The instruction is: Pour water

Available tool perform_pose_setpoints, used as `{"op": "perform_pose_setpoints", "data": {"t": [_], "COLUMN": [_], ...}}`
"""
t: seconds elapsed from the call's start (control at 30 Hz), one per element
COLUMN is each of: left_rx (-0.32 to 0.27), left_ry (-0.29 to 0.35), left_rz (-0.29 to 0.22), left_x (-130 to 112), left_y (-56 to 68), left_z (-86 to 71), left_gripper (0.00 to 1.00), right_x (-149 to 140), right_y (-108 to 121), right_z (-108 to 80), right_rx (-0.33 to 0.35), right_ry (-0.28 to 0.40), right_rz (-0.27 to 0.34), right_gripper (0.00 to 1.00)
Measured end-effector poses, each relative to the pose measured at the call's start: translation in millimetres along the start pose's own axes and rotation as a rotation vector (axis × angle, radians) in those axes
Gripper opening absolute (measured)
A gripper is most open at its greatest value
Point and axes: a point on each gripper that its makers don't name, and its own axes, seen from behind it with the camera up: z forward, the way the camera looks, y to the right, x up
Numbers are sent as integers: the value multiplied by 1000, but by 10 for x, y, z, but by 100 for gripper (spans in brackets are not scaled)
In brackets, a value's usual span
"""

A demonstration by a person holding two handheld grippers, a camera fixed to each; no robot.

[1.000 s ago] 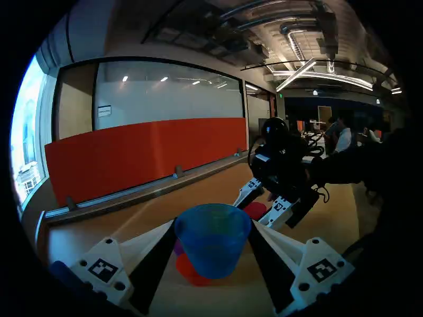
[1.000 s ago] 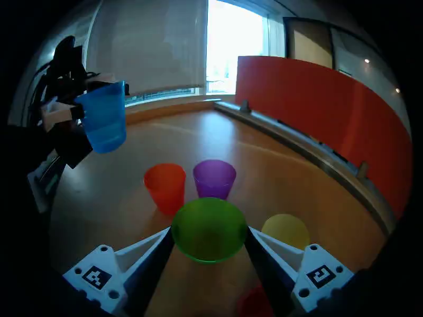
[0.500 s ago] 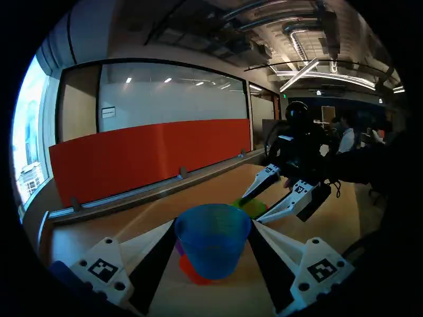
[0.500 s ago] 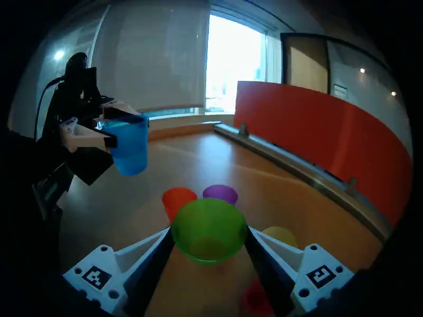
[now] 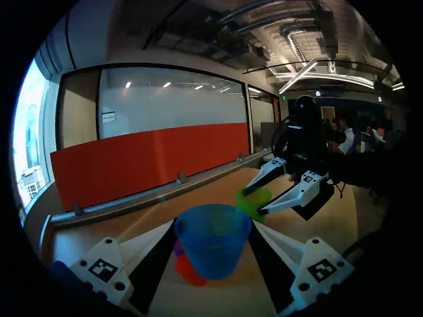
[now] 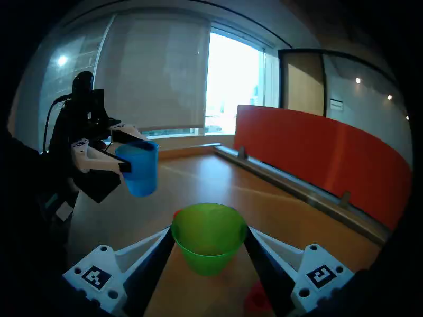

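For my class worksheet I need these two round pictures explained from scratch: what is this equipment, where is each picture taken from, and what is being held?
No robot here: a person holds a pair of hand-held tongs in each hand, and a wide-angle camera rides on each pair. The left gripper view looks along the left tongs, which clamp a blue cup. The right gripper view looks along the right tongs, which clamp a green cup. Each camera also catches the other pair farther off, so both cups appear twice. Both cups are upright, lifted above a wooden table. An orange-red cup stands on it, seen just under the blue one.
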Motion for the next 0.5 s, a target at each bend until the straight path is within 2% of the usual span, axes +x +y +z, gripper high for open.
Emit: {"op": "perform_pose_setpoints", "data": {"t": [0.5], "left_rx": [-7], "left_ry": [29], "left_rz": [10], "left_x": [189], "left_y": [162], "left_z": [-74], "left_gripper": [89], "right_x": [349], "right_y": [-168], "right_z": [-184], "right_rx": [-11], "right_ry": [135], "right_rz": [4], "right_gripper": [94]}}
